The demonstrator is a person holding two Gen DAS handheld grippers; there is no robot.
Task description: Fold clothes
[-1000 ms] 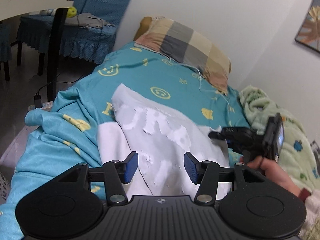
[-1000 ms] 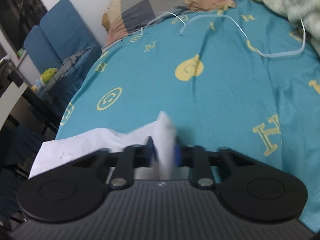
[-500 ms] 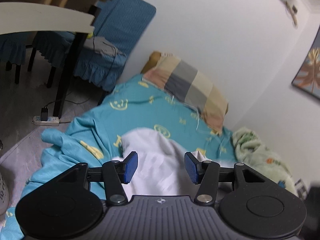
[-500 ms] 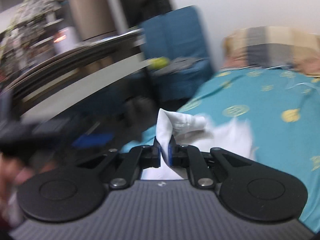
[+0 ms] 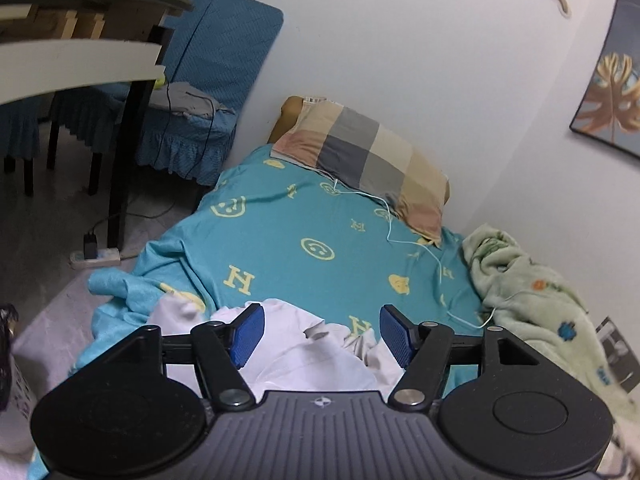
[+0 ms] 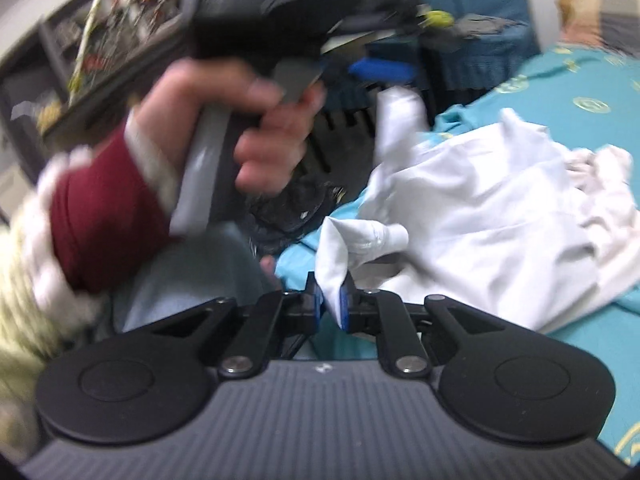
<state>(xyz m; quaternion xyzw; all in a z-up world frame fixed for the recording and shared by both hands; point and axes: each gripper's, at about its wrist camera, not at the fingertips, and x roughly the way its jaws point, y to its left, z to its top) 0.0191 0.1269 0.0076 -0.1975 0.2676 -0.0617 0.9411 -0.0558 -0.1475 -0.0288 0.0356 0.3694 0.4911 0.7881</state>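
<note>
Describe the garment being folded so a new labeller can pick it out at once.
Start at the bed with the teal sheet printed with yellow smileys and letters. At its near edge, far from the checked pillow, lies a crumpled white garment, one end pinched in the right gripper. It is plain white, unlike the pale green patterned blanket beside the wall.

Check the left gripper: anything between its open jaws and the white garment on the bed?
Nothing visible. The left gripper is open, its jaws having just widened, with the crumpled white garment lying directly below and between the fingers on the teal bedsheet. The right gripper is already clamped on a fold of it.
</note>
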